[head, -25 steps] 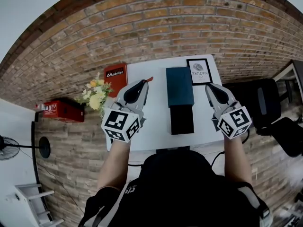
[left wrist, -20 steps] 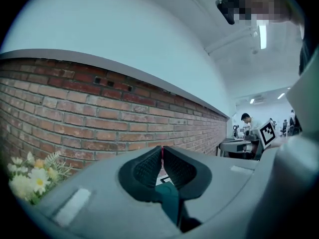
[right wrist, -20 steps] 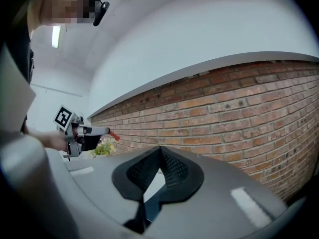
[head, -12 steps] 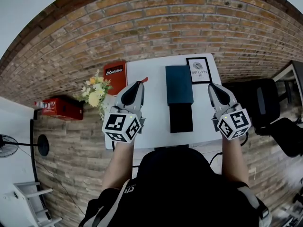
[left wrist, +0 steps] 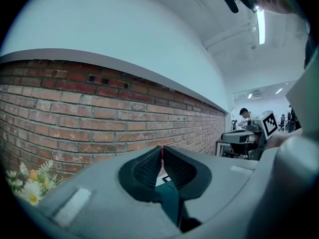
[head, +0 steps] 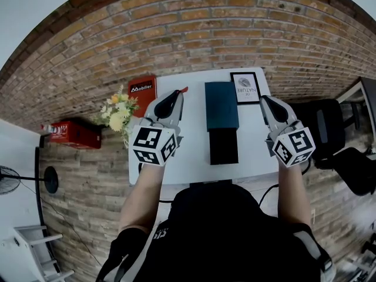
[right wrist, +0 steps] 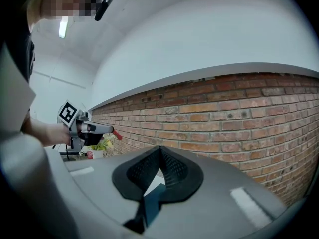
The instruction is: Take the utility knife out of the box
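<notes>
White table (head: 194, 148) stands vs. a brick wall (head: 205, 28). At its far right corner, a framed pic (head: 244, 87) w/ "NATURE" print. Red sign (head: 143, 93) leans by the far left corner (white lettering, "Mobilier"). Flowers (head: 117, 111), yellow & white, sit just left of the table; red box (head: 70, 135) further left. Black chair (head: 326, 131) on the right, fan (head: 9, 184) at the left edge.

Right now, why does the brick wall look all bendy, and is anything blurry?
Head view: the wide lens bows the brick wall into an arch; the table and box look sharp. Left gripper view: the wall curves too, the corners go black, and a ceiling light glares. Right gripper view: same curve and black corners; the mosaic patch at top left was added afterwards.
</notes>
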### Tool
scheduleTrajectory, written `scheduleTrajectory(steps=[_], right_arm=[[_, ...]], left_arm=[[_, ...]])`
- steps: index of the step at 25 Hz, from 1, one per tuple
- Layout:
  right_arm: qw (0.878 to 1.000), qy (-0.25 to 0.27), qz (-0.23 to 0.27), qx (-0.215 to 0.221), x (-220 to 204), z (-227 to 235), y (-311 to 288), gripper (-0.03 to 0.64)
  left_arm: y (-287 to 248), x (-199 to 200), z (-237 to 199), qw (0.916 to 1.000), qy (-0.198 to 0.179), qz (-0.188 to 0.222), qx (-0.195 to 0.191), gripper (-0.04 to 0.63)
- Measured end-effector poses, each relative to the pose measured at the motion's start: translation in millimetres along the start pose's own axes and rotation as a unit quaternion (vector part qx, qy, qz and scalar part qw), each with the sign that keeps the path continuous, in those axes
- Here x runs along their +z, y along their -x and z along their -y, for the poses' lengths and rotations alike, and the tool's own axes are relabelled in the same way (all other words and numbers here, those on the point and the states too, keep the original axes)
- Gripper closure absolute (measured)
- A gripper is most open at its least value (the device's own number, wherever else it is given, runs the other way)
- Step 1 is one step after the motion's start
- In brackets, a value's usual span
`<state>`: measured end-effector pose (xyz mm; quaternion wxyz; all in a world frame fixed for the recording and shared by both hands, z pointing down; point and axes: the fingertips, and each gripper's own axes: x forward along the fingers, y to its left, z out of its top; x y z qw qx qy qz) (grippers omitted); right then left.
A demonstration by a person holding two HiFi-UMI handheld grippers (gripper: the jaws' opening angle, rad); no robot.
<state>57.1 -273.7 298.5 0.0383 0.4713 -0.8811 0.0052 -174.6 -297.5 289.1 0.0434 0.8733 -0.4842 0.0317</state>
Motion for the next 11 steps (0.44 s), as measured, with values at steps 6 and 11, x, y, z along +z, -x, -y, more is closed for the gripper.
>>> scheduleTrajectory(steps=[6, 11], right_arm=[[1.000, -0.004, 0.002, 0.006, 2, -3, -3, 0.618], [1.000, -0.016, -0.007, 0.005, -8, -2, -3, 0.618]], left_arm=[[0, 1, 0, 0.9999, 0.015, 0.005, 0.005, 0.579], [-3, -4, -2, 0.9999, 0.014, -0.001, 0.000, 0.580]])
